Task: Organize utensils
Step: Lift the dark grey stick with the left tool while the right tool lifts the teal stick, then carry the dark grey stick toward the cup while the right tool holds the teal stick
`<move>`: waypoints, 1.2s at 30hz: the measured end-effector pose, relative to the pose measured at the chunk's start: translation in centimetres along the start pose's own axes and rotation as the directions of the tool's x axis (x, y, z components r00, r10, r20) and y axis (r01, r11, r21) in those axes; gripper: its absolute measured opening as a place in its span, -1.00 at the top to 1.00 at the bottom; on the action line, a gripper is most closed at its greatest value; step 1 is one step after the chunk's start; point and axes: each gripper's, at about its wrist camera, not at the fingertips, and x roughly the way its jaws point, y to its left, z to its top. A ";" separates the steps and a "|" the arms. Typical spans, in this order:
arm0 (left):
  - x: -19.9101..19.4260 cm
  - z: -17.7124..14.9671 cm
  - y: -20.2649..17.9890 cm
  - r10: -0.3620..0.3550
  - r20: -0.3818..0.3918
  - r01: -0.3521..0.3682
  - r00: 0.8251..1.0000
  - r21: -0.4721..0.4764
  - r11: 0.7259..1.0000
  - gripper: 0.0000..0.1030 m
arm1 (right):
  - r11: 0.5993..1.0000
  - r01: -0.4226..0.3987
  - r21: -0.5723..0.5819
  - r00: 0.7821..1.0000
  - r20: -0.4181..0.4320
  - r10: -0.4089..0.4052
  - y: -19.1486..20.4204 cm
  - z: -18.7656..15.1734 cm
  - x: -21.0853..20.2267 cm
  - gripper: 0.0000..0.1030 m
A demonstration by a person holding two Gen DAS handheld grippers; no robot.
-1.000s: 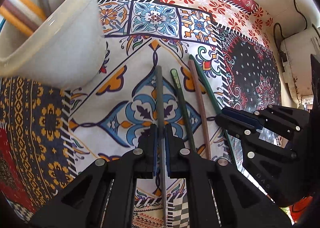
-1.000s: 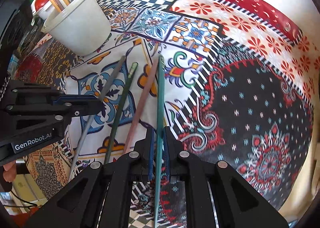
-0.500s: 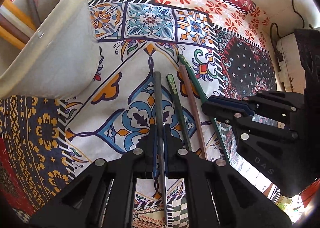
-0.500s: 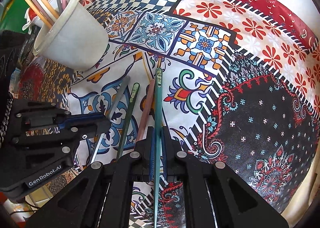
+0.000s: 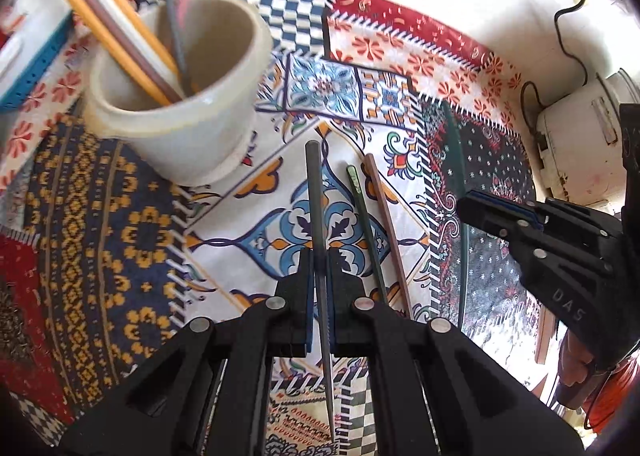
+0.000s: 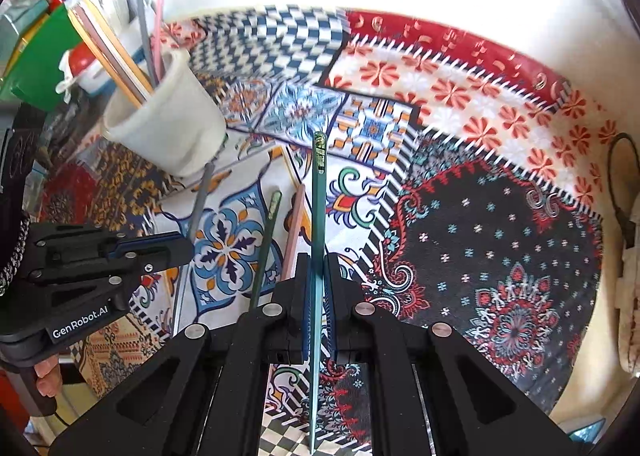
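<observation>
My left gripper (image 5: 319, 262) is shut on a grey chopstick (image 5: 314, 191), held off the patterned tablecloth (image 5: 100, 215). The right gripper (image 6: 317, 268) is shut on a teal chopstick (image 6: 319, 191), also raised; that gripper (image 5: 476, 205) and its stick (image 5: 454, 151) show at the right of the left wrist view. A dark green chopstick (image 5: 362, 211) and a pink-brown one (image 5: 386, 211) lie side by side on the cloth between them. A cream cup (image 5: 192, 127) with several chopsticks in it stands at the upper left, likewise the cup (image 6: 168, 123) in the right wrist view.
A white box with cables (image 5: 576, 143) sits beyond the cloth's right edge. Green and red packages (image 6: 40, 55) crowd the far left behind the cup. A hand (image 6: 46, 376) holds the left gripper's handle. The dark floral patch of cloth (image 6: 500, 256) lies to the right.
Both grippers have risen, each lifting its chopstick off the cloth. The cup's mouth has come into view and the green and pink-brown sticks stay on the cloth.
</observation>
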 end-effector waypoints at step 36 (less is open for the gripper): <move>1.5 -3.5 -0.7 -0.078 -0.060 0.074 0.995 -0.056 0.996 0.86 | 0.999 0.047 0.020 0.943 0.329 -0.051 3.0 -0.4 -10.3 0.90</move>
